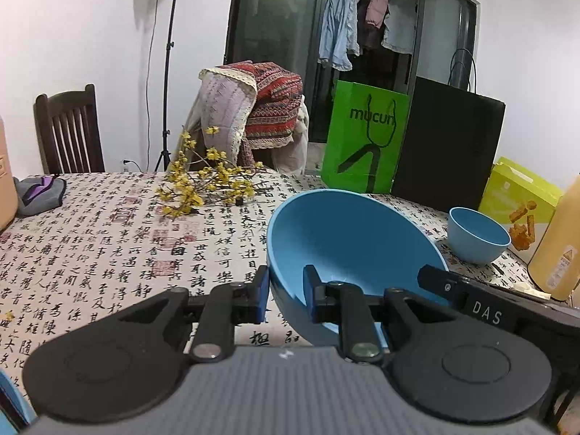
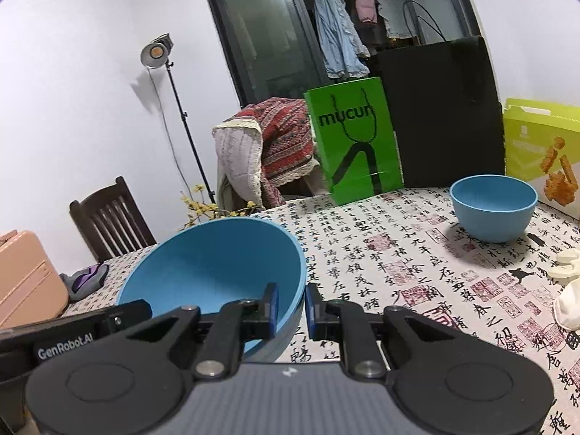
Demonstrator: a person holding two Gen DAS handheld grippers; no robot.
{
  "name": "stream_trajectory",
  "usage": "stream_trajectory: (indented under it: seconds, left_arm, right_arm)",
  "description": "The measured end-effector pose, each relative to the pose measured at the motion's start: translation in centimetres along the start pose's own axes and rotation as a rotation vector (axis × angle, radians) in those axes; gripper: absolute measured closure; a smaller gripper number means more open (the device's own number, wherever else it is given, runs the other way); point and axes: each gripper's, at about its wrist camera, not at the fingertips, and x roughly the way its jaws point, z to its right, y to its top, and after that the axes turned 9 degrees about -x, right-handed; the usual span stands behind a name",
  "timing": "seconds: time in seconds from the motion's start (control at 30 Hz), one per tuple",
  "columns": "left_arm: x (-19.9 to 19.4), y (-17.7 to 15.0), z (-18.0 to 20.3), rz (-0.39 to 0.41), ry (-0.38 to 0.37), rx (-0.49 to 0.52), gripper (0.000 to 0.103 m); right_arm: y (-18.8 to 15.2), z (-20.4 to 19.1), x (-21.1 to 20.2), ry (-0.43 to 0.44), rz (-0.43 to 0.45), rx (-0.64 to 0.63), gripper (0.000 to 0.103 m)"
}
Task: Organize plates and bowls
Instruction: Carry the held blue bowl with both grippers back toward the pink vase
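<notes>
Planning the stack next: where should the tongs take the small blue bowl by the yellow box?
Probably by the rim of the small blue bowl: it sits upright and open-topped, apart from the big blue bowl both tongs straddle. Come from the near side, one finger inside the wall, one outside; the yellow box crowds its far right.

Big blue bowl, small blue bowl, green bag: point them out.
Big blue bowl (image 1: 348,232): left wrist view, inner wall.
Small blue bowl (image 2: 493,214): right wrist view, outer wall.
Green bag (image 2: 353,137): right wrist view, front face.

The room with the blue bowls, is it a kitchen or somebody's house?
Most likely a home dining room: a table under a calligraphy-print cloth, a wooden chair beside it, and clothes hanging behind a glass door.
</notes>
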Motion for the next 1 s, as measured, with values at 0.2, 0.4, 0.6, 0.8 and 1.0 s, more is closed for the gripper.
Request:
stream_trajectory:
  seconds: [0.2, 0.4, 0.6, 0.8, 1.0]
  left_arm:
    - [-1.1, -0.3, -0.8, 0.011, 0.014, -0.011, 0.083]
    - [-2.3, -0.6, -1.6, 0.028, 0.031, -0.016, 0.083]
    - [-3.6, -0.7, -2.5, 0.042, 0.050, -0.029, 0.083]
    - [-4.7, -0.8, -3.6, 0.054, 0.071, -0.046, 0.083]
    - [-6.0, -0.9, -4.7, 0.069, 0.099, -0.061, 0.083]
  right_arm:
    - [-0.4, -0.9, -0.3, 0.025, 0.000, -0.008, 0.088]
    - [-0.8, -1.8, -0.8, 0.052, -0.001, -0.013, 0.088]
    - [-0.8, -2.9, -0.9, 0.082, -0.004, -0.021, 0.088]
    - [-1.1, -4.3, -1.0, 0.117, -0.008, -0.033, 0.088]
    - [-1.2, -5.5, -1.2, 0.144, -0.009, -0.045, 0.088]
